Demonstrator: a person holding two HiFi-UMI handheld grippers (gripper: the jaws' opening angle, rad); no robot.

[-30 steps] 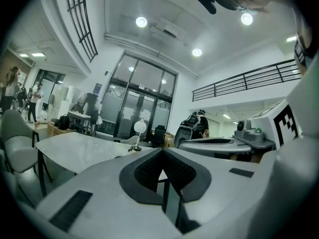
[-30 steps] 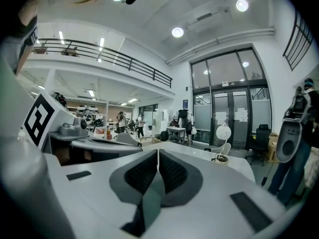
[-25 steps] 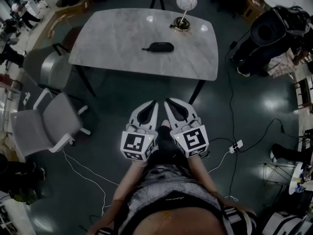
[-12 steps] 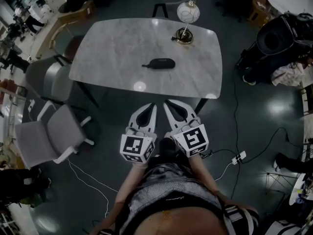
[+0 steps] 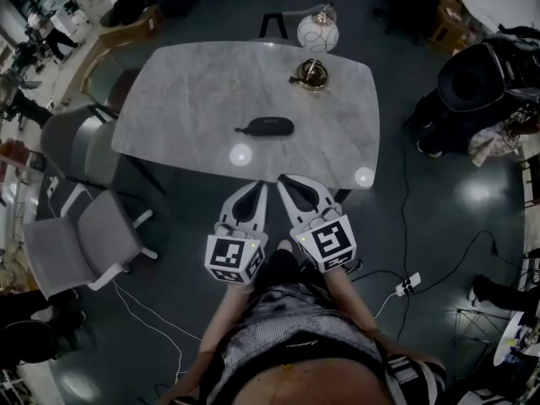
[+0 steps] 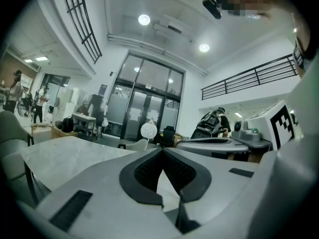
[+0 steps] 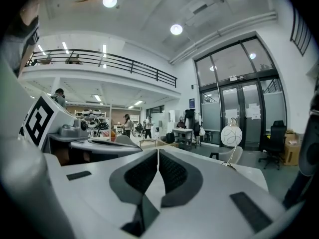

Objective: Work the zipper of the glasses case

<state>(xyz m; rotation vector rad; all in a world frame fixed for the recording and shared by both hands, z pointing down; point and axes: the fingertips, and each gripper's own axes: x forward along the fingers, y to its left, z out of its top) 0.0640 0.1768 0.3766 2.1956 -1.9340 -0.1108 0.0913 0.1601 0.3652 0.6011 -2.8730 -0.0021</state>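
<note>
The person has walked closer to the pale grey marble-patterned table (image 5: 194,83) with rounded corners. In the head view its near edge, which lay well ahead of the grippers a second ago, now sits just past their tips. The black oval zip-up glasses case (image 5: 268,126) lies flat on the tabletop, about midway across and nearer the person's side. It has not shifted on the table. It only appears lower in the view, closer to the grippers but still well apart from them. The lamp (image 5: 317,32) with a white globe shade and brass base stands at the far edge, to the right of the case, as before. The left gripper (image 5: 261,186) and the right gripper (image 5: 282,179) are held side by side in front of the person's body, as they were earlier. Their marker cubes face up and both point towards the table. In the left gripper view the jaws of the left gripper (image 6: 163,150) meet at the tips with nothing between them, and the right gripper view shows the right gripper (image 7: 158,151) likewise closed and empty. Two grey office chairs (image 5: 80,243) stand left of the table.
</note>
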